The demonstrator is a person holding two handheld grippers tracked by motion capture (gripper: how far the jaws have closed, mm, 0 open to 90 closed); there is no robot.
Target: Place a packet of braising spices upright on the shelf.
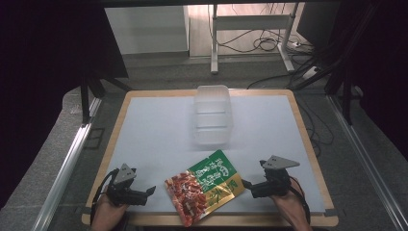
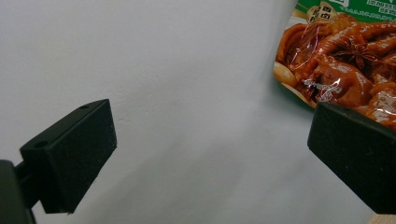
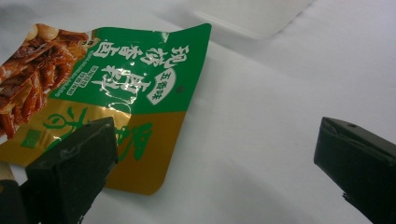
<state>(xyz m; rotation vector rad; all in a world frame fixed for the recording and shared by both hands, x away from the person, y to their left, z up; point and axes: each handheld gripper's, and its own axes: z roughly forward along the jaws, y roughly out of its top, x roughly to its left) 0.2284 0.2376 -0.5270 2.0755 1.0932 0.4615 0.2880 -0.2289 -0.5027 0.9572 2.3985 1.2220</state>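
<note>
The white surface (image 1: 159,139) carries a clear plastic container (image 1: 212,115) at its far middle. A green-and-red snack packet (image 1: 204,185) lies flat near the front edge, between the left gripper (image 1: 149,191) and right gripper (image 1: 245,183), both with fingers spread wide, holding nothing.

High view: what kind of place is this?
Likely a lab or data-collection workspace, not a home. A wood-edged table with a white mat stands on grey flooring, loose cables trail behind by a metal desk frame, and dark curtains flank it.

I'm seeing the table (image 1: 144,130) lit evenly, surroundings dark; glare is streaking the pouch (image 3: 126,93), and the tub (image 1: 212,115) is looking soft, slightly blurred.
</note>
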